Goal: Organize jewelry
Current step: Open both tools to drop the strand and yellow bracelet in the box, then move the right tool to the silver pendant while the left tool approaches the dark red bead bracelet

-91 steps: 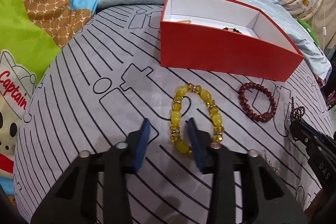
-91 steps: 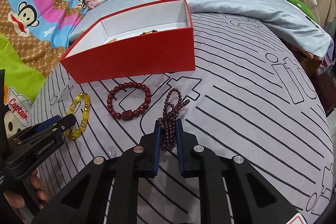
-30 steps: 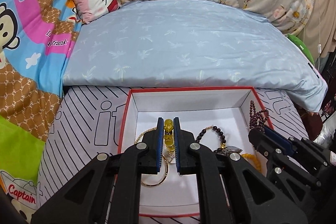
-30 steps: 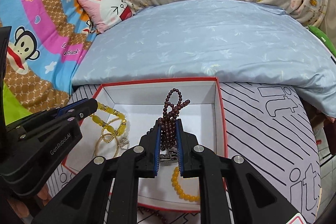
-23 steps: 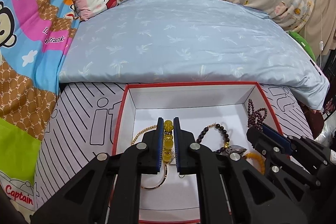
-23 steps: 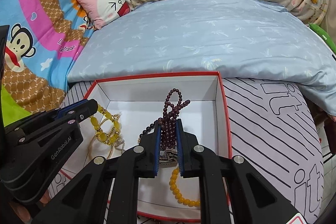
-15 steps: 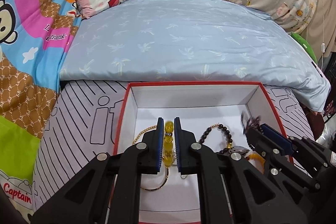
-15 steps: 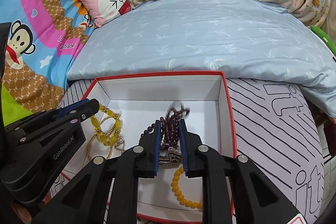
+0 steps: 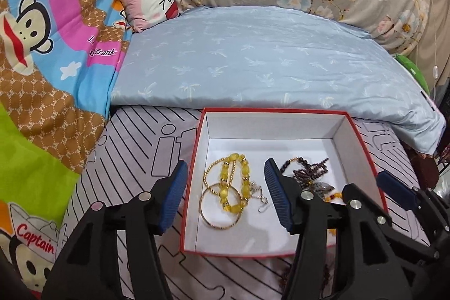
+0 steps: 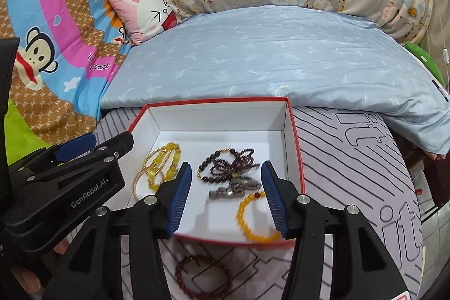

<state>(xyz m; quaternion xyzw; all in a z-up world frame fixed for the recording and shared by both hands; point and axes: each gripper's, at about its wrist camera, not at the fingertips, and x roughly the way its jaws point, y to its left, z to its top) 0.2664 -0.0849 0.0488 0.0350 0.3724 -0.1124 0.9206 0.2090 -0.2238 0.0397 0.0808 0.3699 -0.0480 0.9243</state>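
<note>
The bed, under a grey line-printed sheet, carries a red box with a white inside, set just before a pale blue quilt.

The left tongs hang over the near left part of the box. Their jaws are opening and stand well apart, with nothing pressed between the blue pads; the chunky yellow bead bracelet lies loose on the box floor below them, across a thin gold bangle.

The right tongs hang over the near right part, jaws likewise opening and gripping nothing. The dark maroon bead string lies heaped on the box floor, touching a silvery chain piece. A small amber bead bracelet rests near the front wall.

Outside, just before the box, a dark red bead bracelet lies on the sheet.
</note>
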